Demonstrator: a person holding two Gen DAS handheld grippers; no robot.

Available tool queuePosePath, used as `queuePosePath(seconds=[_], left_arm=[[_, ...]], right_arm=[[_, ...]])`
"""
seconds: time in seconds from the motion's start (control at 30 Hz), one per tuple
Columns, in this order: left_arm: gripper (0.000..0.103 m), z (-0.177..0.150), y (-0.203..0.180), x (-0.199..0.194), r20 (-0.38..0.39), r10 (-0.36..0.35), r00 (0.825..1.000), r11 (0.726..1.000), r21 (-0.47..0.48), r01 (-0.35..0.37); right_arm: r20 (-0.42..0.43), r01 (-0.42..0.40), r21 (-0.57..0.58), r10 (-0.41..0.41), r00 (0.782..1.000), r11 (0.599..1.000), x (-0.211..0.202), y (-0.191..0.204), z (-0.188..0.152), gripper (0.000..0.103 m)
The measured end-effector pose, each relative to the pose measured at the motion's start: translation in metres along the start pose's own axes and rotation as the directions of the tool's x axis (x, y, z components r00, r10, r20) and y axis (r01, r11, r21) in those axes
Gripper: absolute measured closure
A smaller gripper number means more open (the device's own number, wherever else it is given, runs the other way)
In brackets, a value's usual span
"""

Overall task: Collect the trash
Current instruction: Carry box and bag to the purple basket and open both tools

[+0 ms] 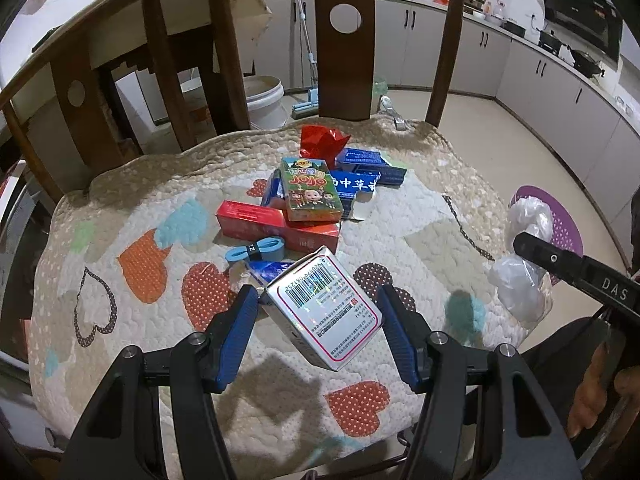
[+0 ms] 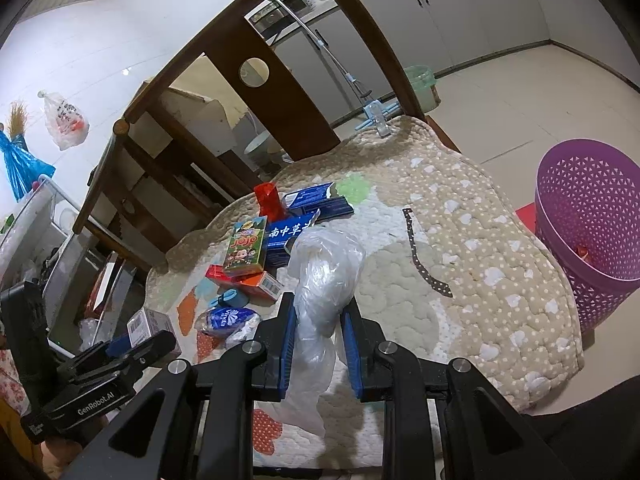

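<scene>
The left tongs (image 1: 318,312) sat nearest the lens, their blue pads on either side of a silver carton (image 1: 326,312) with a barcode face. The carton was tilted, and whether the pads pressed its sides could not be told. It looked like light, stiff cardboard, easily crushed at the corners, so the flat side walls seemed the best place to take hold.

The right tongs (image 2: 322,320) stood narrowly parted and clamped on a crumpled clear plastic bag (image 2: 320,280). The bag was soft and slippery, and its loose tail hung below the pads; a grip on the bunched middle looked safest.

More trash lay on the quilted chair cushion (image 1: 400,232): a JoJo box (image 1: 310,188), a red carton (image 1: 260,218) and blue boxes (image 1: 360,180). A purple basket (image 2: 592,232) stood on the floor beside the chair.
</scene>
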State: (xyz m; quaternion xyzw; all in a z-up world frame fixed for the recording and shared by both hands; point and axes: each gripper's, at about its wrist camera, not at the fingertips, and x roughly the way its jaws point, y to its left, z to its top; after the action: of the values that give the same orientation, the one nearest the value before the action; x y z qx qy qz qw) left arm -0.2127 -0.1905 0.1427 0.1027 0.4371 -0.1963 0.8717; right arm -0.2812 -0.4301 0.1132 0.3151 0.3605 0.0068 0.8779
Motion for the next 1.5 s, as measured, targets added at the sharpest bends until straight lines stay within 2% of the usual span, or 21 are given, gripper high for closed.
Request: queuePosePath(seconds=[0.63,0.87,1.03,1.17,1.23,1.4,1.5], left_arm=[[0.042,0.002,-0.026,0.017,-0.044,0.002,0.999,0.998,0.069,0.001],[0.042,0.007,-0.049,0.03,-0.065,-0.003,0.998,0.992,0.124,0.011],[0.042,0.017,-0.072,0.042,-0.087,-0.046,0.995,0.985,0.16,0.06],[0.042,0.034,-0.099,0.052,-0.097,-0.113,0.989,0.975,0.18,0.129],[0.042,0.043,-0.118,0.06,-0.1,-0.161,0.982,0.965,0.192,0.178],[0.042,0.066,-0.183,0.085,-0.117,-0.267,0.957,0.928,0.239,0.288],[0.042,0.076,-0.222,0.099,-0.125,-0.311,0.942,0.9,0.28,0.334]], right_arm=[[0.022,0.004,0.06,-0.006,1.0,0.998,-0.005,-0.028,-0.001,0.079],[0.06,0.036,0.094,-0.042,0.997,0.995,-0.014,-0.055,0.005,0.079],[0.095,0.065,0.131,-0.078,0.992,0.989,-0.025,-0.083,0.015,0.079],[0.152,0.127,0.155,-0.151,0.977,0.98,-0.038,-0.112,0.03,0.079],[0.192,0.179,0.171,-0.211,0.958,0.969,-0.045,-0.132,0.04,0.079],[0.243,0.261,0.24,-0.318,0.916,0.935,-0.054,-0.179,0.057,0.079],[0.247,0.276,0.298,-0.354,0.902,0.914,-0.056,-0.206,0.062,0.079]])
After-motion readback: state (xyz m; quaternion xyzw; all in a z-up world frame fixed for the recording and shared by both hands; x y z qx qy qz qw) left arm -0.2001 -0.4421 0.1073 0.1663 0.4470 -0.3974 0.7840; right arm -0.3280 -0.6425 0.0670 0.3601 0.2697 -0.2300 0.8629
